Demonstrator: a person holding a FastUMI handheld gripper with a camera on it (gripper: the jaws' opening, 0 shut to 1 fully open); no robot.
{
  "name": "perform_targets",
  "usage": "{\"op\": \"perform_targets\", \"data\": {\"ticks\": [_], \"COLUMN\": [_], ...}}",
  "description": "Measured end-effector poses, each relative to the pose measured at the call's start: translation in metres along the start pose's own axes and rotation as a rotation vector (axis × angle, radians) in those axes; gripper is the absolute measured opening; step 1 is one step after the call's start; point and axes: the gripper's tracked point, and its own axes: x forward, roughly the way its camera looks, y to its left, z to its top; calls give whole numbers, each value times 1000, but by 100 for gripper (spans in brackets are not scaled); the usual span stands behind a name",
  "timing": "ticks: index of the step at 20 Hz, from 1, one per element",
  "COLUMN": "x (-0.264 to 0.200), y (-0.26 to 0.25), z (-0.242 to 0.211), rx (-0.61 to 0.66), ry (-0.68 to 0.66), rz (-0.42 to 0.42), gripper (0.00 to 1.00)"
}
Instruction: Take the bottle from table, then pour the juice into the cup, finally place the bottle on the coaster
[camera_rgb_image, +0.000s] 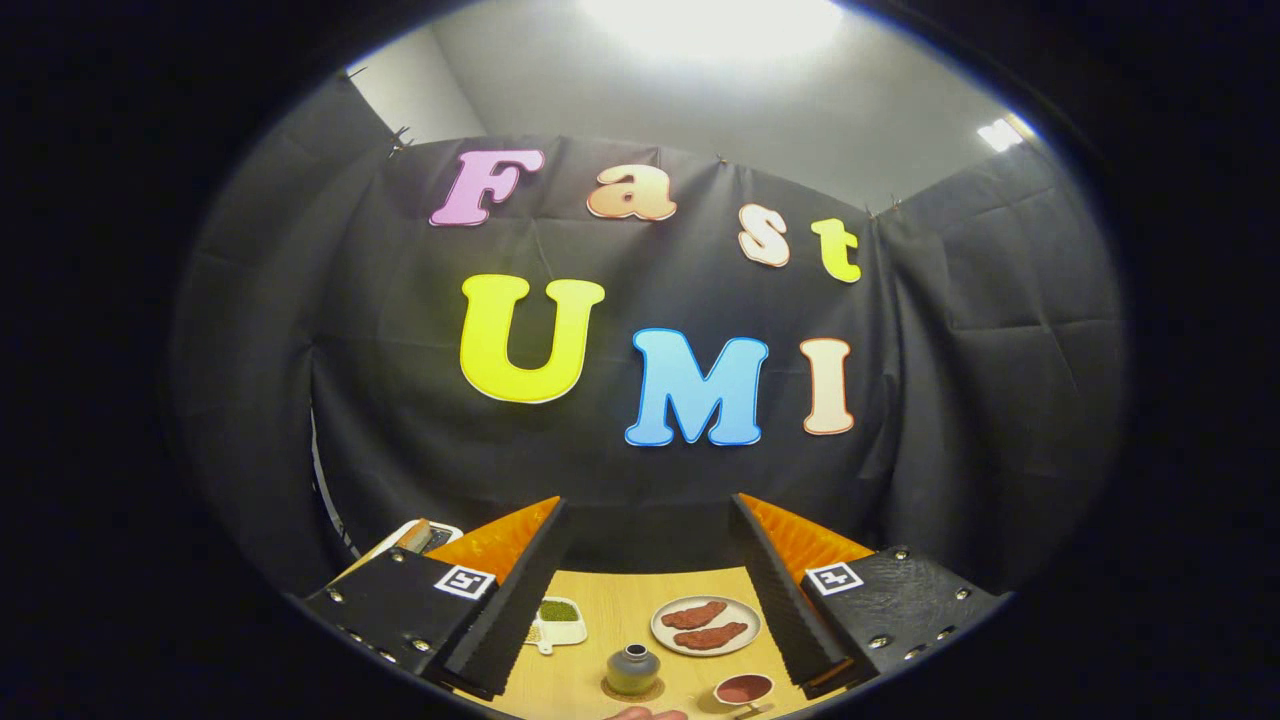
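Two fingers of the gripper (650, 590) standing wide apart and holding nothing, hanging above the wooden table (610, 605), small grey bottle (632, 668) sitting on a round coaster (634, 690) between them, cup (744, 689) just beside it, plate (706, 626) lying beyond.

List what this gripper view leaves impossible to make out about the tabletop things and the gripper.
- Small grey bottle on its round mat: too small to tell whether it holds juice.
- Cup: cut off low in the gripper view.
- Pale dish: partly behind one finger.
- Object beside the table: hidden by the gripper, open with nothing between its fingers.
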Motion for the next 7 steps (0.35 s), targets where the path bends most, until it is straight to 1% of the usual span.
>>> {"op": "perform_targets", "data": {"ticks": [3, 7], "x": [-6, -8], "y": [6, -9], "z": [-2, 5], "rx": [19, 36], "ry": [5, 1], "rz": [37, 64], "gripper": [99, 99]}}
